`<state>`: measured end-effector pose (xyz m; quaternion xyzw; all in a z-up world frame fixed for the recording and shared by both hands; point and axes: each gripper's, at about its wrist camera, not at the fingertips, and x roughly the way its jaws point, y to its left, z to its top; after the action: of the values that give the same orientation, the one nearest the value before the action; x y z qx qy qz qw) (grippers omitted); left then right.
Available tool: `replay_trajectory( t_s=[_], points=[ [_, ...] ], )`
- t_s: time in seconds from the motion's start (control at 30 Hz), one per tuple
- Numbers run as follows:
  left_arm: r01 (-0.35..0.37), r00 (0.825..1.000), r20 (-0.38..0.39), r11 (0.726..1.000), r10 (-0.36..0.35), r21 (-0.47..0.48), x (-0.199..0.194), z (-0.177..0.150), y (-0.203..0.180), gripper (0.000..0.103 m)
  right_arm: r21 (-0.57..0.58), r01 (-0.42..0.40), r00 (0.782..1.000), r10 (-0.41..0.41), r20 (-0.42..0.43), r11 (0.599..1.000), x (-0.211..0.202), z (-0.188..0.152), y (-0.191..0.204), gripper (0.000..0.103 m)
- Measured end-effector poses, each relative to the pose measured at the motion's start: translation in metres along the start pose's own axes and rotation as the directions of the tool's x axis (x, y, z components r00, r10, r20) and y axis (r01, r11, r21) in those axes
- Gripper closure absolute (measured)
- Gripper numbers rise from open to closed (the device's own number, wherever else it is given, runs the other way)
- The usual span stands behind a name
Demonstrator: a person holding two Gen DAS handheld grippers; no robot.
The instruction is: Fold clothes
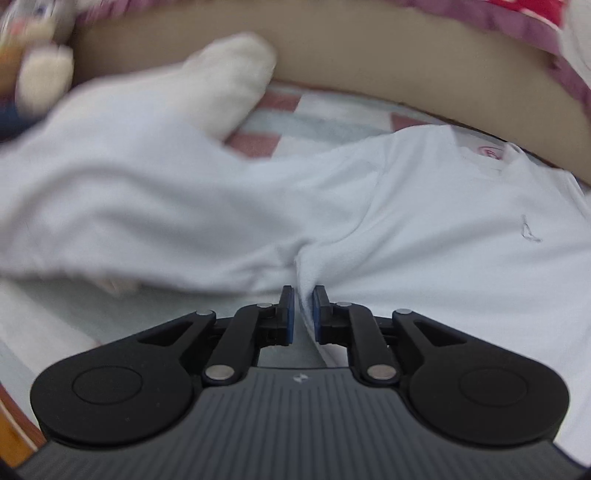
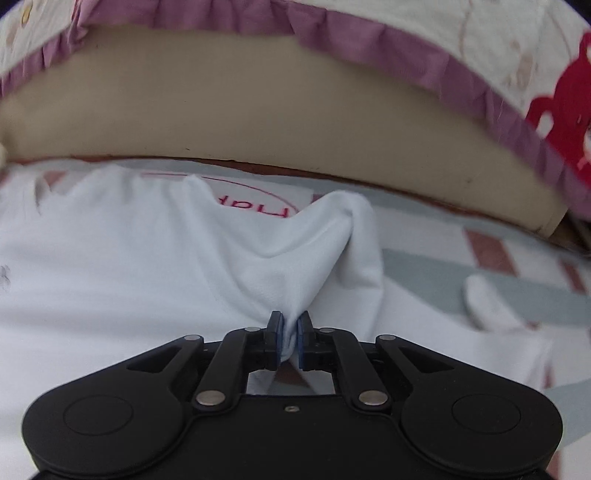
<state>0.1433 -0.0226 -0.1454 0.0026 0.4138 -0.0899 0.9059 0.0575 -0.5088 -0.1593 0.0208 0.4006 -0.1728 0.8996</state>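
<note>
Left hand-held gripper: jaws drawn close, blue pads nipping a raised fold of the white shirt. Cloth puckers up from the pinch. The shirt lies spread over a bed with a checked sheet of pink, grey and white squares. A white sleeve, blurred, reaches up left. Tan headboard behind; purple-frilled pillow above it.

Right hand-held gripper: jaws closed on another gathered fold of the same shirt, cloth bunched between the pads and peaking above them. Red printed lettering shows near the collar, partly hidden by folds. A second sleeve lies far right on the sheet.
</note>
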Motion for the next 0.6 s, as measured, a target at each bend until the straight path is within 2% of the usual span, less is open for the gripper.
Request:
replay_trajectory(
  t_s=[0.07,0.1,0.13,0.17,0.2,0.23,0.27,0.3,0.37,0.43,0.47,0.53,0.6],
  points=[
    [-0.023,0.999,0.026,0.999,0.022,0.044,-0.012,0.008,-0.004,0.092,-0.003,0.058,0.998,-0.058,-0.021,0.998,0.001,0.001,-0.001,0.071],
    [-0.032,0.999,0.040,0.998,0.030,0.055,-0.017,0.012,-0.004,0.089,-0.047,0.106,0.994,-0.107,-0.021,0.993,0.001,0.002,0.002,0.041],
    [-0.034,0.998,0.054,0.998,0.031,0.060,-0.023,0.017,-0.004,0.084,-0.091,0.153,0.988,-0.155,-0.019,0.984,0.002,0.003,0.006,0.036],
    [0.004,0.997,0.073,1.000,-0.006,0.030,-0.029,0.022,0.000,0.067,-0.125,0.190,0.981,-0.193,-0.018,0.974,0.001,0.004,0.009,0.037],
    [0.041,0.995,0.093,0.999,-0.041,0.001,-0.034,0.027,0.004,0.053,-0.098,0.167,0.985,-0.171,-0.033,0.981,-0.004,0.008,0.005,0.041],
    [0.074,0.991,0.116,0.997,-0.071,-0.022,-0.037,0.032,0.008,0.049,-0.067,0.142,0.988,-0.145,-0.046,0.988,-0.011,0.012,0.002,0.047],
    [0.105,0.986,0.134,0.994,-0.099,-0.041,-0.037,0.037,0.011,0.048,-0.010,0.103,0.993,-0.103,-0.053,0.995,-0.023,0.018,-0.002,0.048],
    [0.114,0.987,0.120,0.993,-0.110,-0.034,-0.029,0.044,0.010,0.048,0.045,0.059,0.997,-0.056,-0.052,0.997,-0.035,0.024,-0.005,0.047],
    [0.134,0.987,0.093,0.991,-0.132,-0.020,-0.013,0.060,0.008,0.048,0.106,-0.091,0.996,0.092,0.000,0.990,-0.058,0.037,-0.003,0.047],
    [0.154,0.986,0.065,0.988,-0.153,-0.006,0.004,0.075,0.007,0.048,0.048,-0.249,0.968,0.250,-0.021,0.967,-0.063,0.061,0.021,0.044],
    [0.164,0.985,0.052,0.987,-0.164,0.000,0.012,0.083,0.006,0.048,0.013,-0.327,0.944,0.327,-0.042,0.945,-0.064,0.073,0.034,0.044],
    [0.185,0.982,0.030,0.983,-0.185,0.012,0.031,0.099,0.000,0.047,-0.144,-0.481,0.873,0.457,-0.173,0.865,-0.054,0.102,0.076,0.043],
    [0.196,0.981,0.006,0.980,-0.196,0.031,0.052,0.115,-0.008,0.040,-0.336,-0.496,0.868,0.453,-0.203,0.800,-0.043,0.127,0.115,0.043]
  ],
)
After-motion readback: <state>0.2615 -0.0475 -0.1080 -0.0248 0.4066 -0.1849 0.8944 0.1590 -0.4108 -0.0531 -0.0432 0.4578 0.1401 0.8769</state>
